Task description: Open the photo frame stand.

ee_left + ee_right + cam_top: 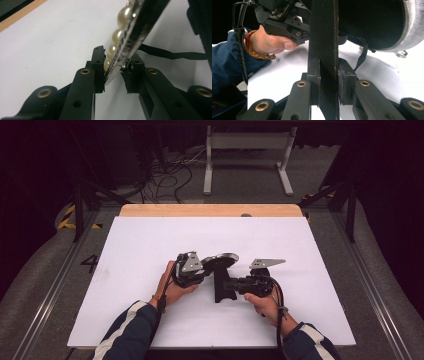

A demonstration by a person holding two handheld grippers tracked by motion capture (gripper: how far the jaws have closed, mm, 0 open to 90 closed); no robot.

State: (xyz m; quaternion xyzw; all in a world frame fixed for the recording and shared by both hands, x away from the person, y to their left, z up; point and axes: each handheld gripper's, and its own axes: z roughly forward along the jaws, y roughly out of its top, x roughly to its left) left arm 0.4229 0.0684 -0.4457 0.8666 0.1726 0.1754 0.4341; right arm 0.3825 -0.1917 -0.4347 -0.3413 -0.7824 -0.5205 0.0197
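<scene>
A round disc [223,259] with a silvery rim [412,30] and a row of pearls [117,37] along its edge is held a little above the white table top [150,245]. My left gripper [210,263] [113,72] is shut on the disc's edge, both pads pressing on it. Below the disc stands a flat black stand [222,289] [323,50]. My right gripper [229,285] [328,80] comes in from the right and is shut on this stand. A thin black strap [172,54] hangs from the disc. The left hand [269,42] shows beyond the stand.
The white top ends in a wooden strip [210,210] at the far side. Beyond it on the floor stand a white metal frame [247,150] and loose cables [165,175]. Floor rails [55,285] run along both sides.
</scene>
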